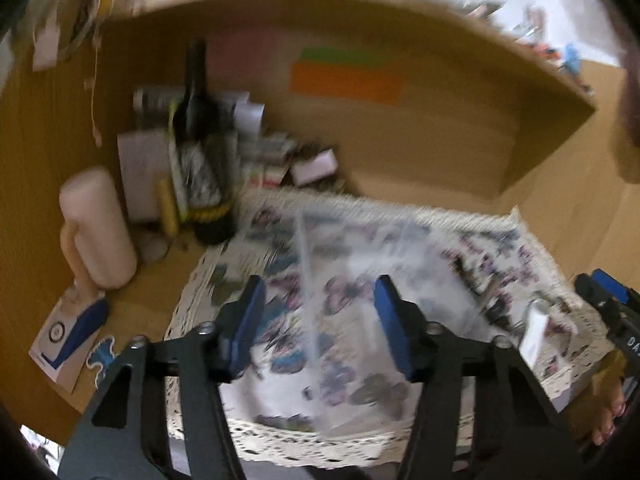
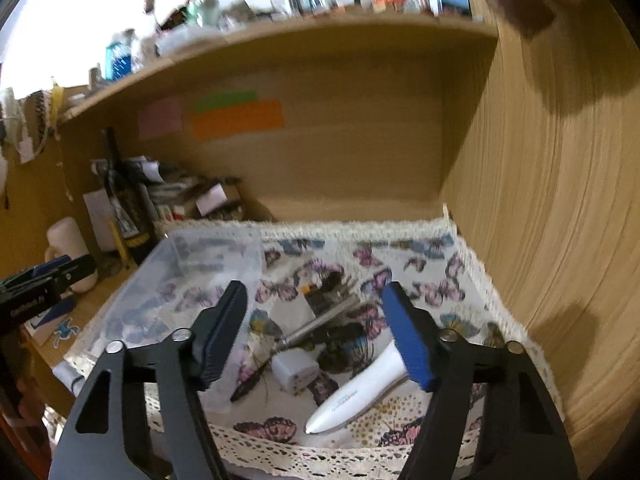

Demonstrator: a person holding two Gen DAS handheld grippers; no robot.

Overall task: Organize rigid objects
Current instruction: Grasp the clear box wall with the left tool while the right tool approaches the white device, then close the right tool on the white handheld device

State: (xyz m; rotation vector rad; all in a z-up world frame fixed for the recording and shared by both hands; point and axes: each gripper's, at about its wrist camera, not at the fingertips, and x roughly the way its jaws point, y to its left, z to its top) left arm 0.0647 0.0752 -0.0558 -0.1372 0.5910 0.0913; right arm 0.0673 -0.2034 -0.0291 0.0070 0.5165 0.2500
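Your left gripper (image 1: 320,322) and right gripper (image 2: 316,330) both gape empty, clear plastic bin (image 2: 192,280) at 10 o'clock of the white pen-shaped device (image 2: 360,392).

The cloth (image 2: 420,264) is showing pink, purple and blue butterflies on white, with a cream lace edge. The pen-shaped device (image 2: 360,392) is looking white, the adapter (image 2: 296,372) white too. The bottle (image 1: 200,140) is appearing dark, nearly black. The mug (image 1: 98,224) is showing pale pink. 3 notes are glowing pink (image 2: 160,118), green (image 2: 224,100) and orange (image 2: 240,120).
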